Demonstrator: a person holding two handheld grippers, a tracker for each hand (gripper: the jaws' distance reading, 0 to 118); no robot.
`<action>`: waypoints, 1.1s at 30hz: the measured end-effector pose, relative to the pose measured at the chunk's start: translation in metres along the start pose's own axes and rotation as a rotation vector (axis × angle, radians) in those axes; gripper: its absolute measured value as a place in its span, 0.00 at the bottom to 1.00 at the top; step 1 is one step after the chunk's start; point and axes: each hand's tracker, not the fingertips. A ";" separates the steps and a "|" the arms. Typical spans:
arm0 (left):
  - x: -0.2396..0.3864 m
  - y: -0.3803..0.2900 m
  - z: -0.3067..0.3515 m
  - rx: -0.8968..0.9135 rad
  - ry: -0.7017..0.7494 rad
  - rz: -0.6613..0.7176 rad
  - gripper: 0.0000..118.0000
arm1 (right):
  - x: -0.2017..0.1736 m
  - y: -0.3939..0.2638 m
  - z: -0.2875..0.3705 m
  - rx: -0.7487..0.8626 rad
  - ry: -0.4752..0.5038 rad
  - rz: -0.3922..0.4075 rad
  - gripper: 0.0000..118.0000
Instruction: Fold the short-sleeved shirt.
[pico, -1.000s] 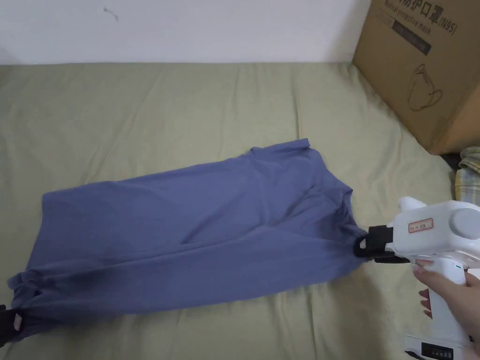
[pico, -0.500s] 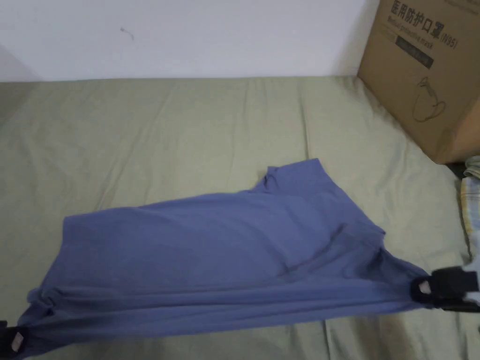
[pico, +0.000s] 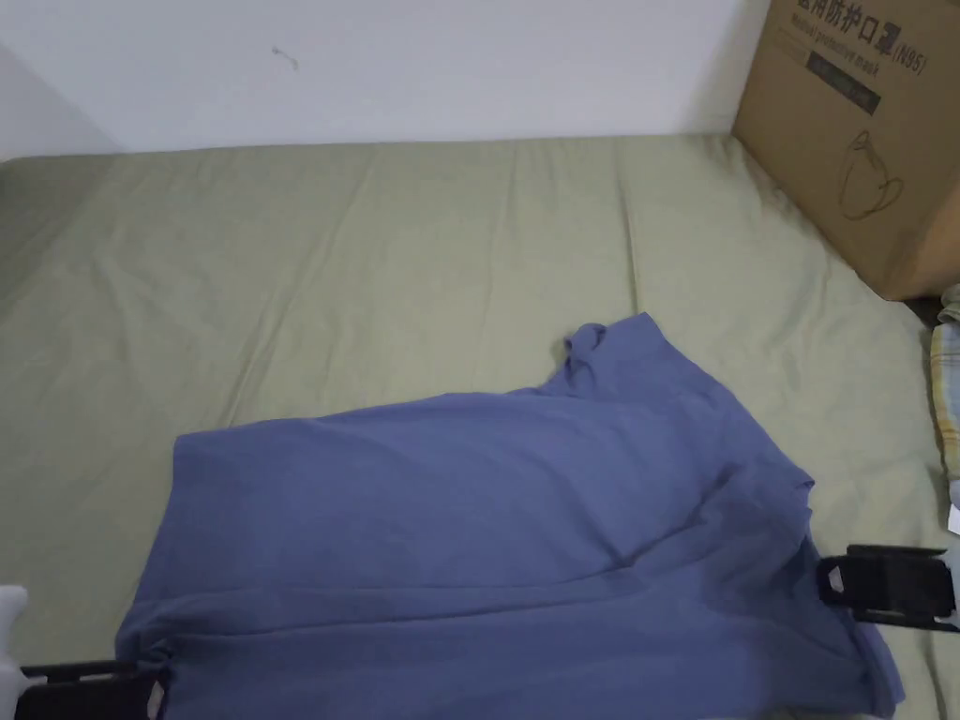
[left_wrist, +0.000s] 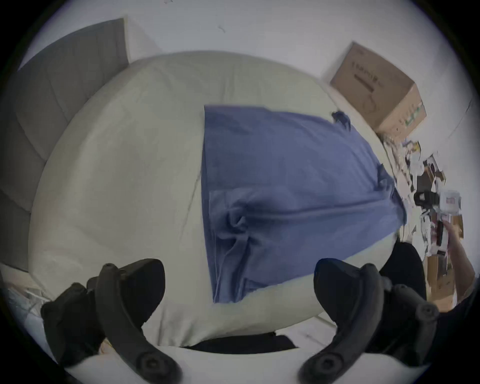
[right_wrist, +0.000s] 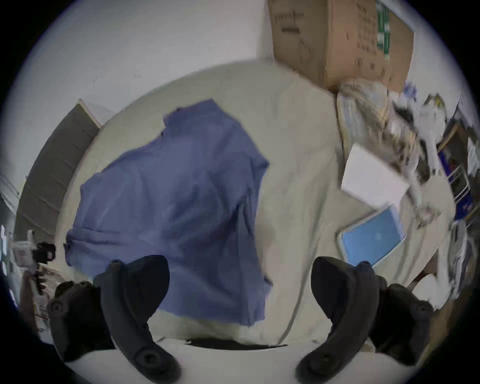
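The blue short-sleeved shirt (pico: 487, 525) lies slack and folded lengthwise on the green bed sheet (pico: 375, 262), with one sleeve tip (pico: 586, 347) curled up at the far side. My left gripper (pico: 150, 686) sits at the shirt's near left corner. In the left gripper view its jaws stand wide apart (left_wrist: 237, 267) with the shirt (left_wrist: 285, 181) lying beyond them. My right gripper (pico: 830, 583) is just off the shirt's right edge. In the right gripper view its jaws are spread (right_wrist: 240, 262) and hold nothing, with the shirt (right_wrist: 176, 197) ahead.
A large cardboard box (pico: 862, 141) stands at the far right corner against the white wall. Patterned cloth (pico: 947, 384) lies at the right edge. A white box (right_wrist: 374, 179) and a blue flat item (right_wrist: 371, 239) lie right of the shirt. Open sheet stretches behind.
Both grippers have let go of the shirt ends they held stretched a second ago. The shirt has gone slack and settled on the bed. The head camera has shifted.
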 end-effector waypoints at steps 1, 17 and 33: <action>0.002 0.002 0.003 0.016 0.009 0.020 0.98 | -0.006 0.007 0.003 -0.009 -0.015 0.012 0.95; 0.004 0.146 -0.038 0.166 0.066 0.007 0.00 | -0.097 0.099 -0.026 0.131 0.130 0.126 0.00; -0.030 0.229 -0.171 -0.117 0.148 -0.011 0.60 | -0.062 0.102 -0.095 -0.026 0.148 -0.014 0.00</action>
